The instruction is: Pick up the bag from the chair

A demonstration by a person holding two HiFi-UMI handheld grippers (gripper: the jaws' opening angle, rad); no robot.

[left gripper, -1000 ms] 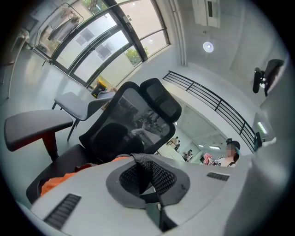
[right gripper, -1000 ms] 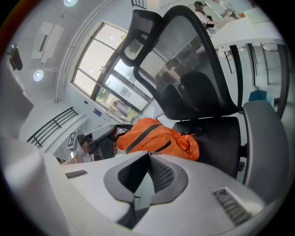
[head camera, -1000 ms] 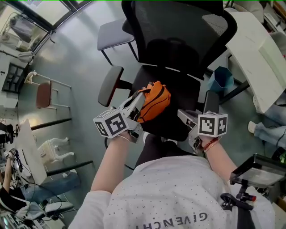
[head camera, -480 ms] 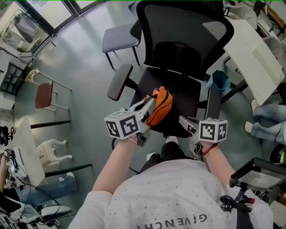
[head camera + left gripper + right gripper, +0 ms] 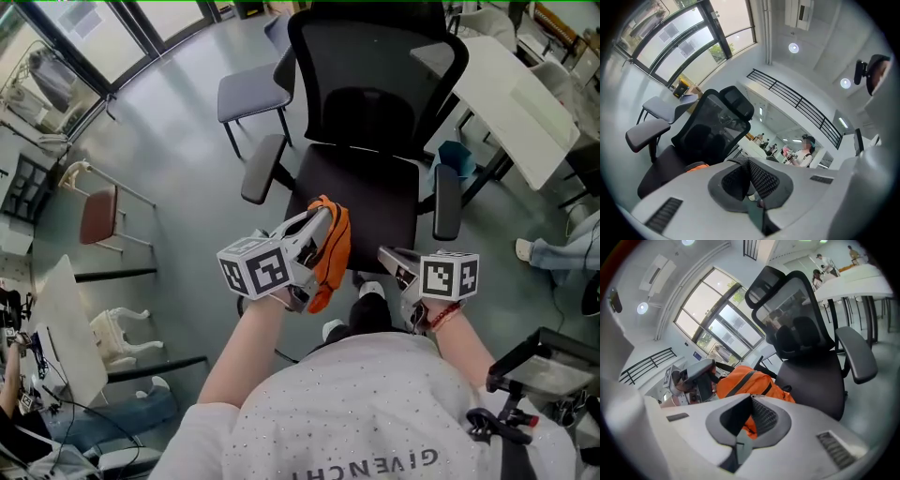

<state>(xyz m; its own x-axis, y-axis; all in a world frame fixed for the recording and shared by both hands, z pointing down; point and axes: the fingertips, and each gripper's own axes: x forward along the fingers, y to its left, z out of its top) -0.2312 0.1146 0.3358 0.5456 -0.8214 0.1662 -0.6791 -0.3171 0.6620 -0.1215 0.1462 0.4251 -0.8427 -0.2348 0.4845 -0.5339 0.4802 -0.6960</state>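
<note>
The orange bag (image 5: 330,246) with black trim hangs off the front edge of the black office chair (image 5: 375,192), clear of its seat. My left gripper (image 5: 322,217) is shut on the bag's top and carries it. In the left gripper view only an orange sliver of the bag (image 5: 696,165) shows beside the closed jaws of the left gripper (image 5: 749,161). My right gripper (image 5: 386,255) is to the right of the bag, in front of the seat, shut on nothing. In the right gripper view the bag (image 5: 745,383) hangs behind the right gripper (image 5: 751,399), a black strap running to the left gripper (image 5: 693,376).
The chair's armrests (image 5: 261,169) (image 5: 447,202) flank the seat. A white table (image 5: 511,103) stands at the right with a blue bin (image 5: 455,155) below it. A grey chair (image 5: 248,89) and a brown chair (image 5: 97,211) stand to the left. A person's jeans (image 5: 562,248) show at the right edge.
The left gripper has lifted the bag off the seat and drawn it back toward me. The chair now sits farther off in view. The right gripper has kept its place.
</note>
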